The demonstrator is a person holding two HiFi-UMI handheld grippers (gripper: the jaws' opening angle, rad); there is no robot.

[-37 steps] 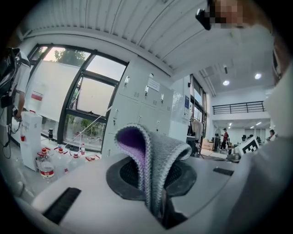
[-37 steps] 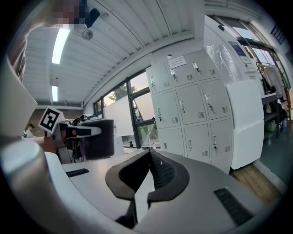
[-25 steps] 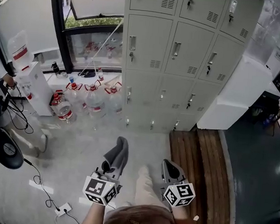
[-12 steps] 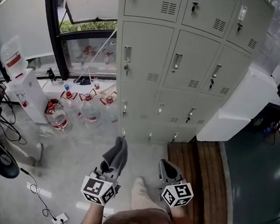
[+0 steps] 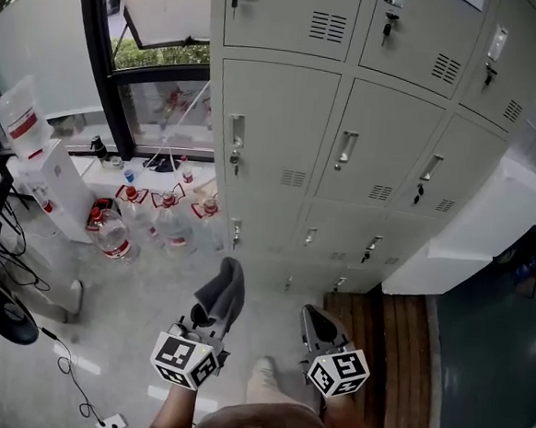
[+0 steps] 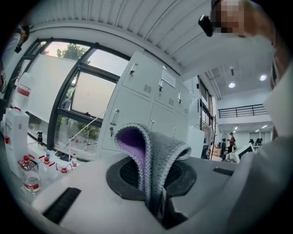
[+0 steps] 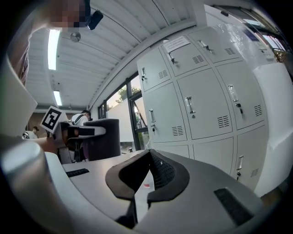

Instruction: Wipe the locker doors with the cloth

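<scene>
The grey metal lockers [image 5: 346,159] fill the upper middle of the head view, all doors closed, and they stand ahead of both grippers [image 6: 137,114] [image 7: 201,100]. My left gripper [image 5: 206,322] is low in the head view, shut on a grey cloth [image 5: 222,293] that sticks up out of its jaws. In the left gripper view the cloth [image 6: 151,151] folds over between the pads, with a purple inner side, held by my left gripper [image 6: 155,187]. My right gripper [image 5: 317,325] is beside it, shut and holding nothing [image 7: 147,173]. Both are well short of the doors.
Several water bottles [image 5: 157,218] sit on the floor left of the lockers, below a window [image 5: 159,71]. A water dispenser [image 5: 45,177] stands further left. Cables [image 5: 80,369] lie on the floor. A wooden platform [image 5: 377,356] and a white cabinet [image 5: 488,235] are at the right.
The lockers have grown larger and nearer in the head view. Both grippers keep their places low in the frame, the cloth still held in the left one.
</scene>
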